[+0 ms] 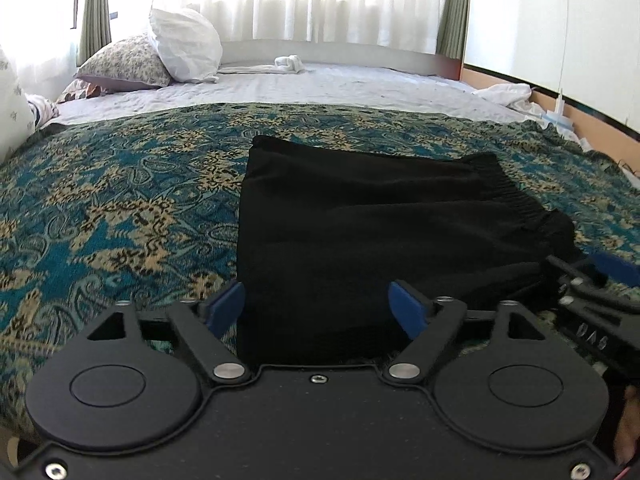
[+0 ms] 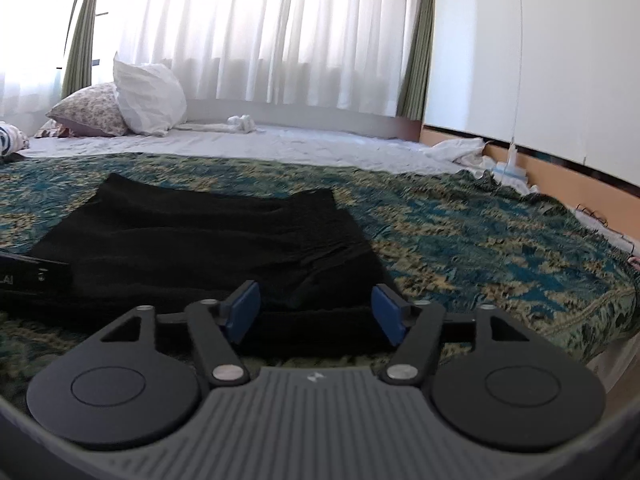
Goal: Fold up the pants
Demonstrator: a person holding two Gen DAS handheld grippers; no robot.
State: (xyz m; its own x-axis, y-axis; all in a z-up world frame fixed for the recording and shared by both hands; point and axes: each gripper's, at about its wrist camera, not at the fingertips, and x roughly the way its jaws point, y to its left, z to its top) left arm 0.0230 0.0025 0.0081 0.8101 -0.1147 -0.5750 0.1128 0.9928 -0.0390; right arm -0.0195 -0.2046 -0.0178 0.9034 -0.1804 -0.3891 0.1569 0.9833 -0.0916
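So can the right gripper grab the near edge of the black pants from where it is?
Probably yes. The right gripper is open, its blue fingers spread on either side of the near edge of the black pants on the patterned blanket. Nothing lies between them.

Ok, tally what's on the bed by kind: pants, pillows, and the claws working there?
Black pants: 1
Pillows: 2, one floral pillow, one white pillow
Claws: 2, left claw, right claw, both open
Total: 5
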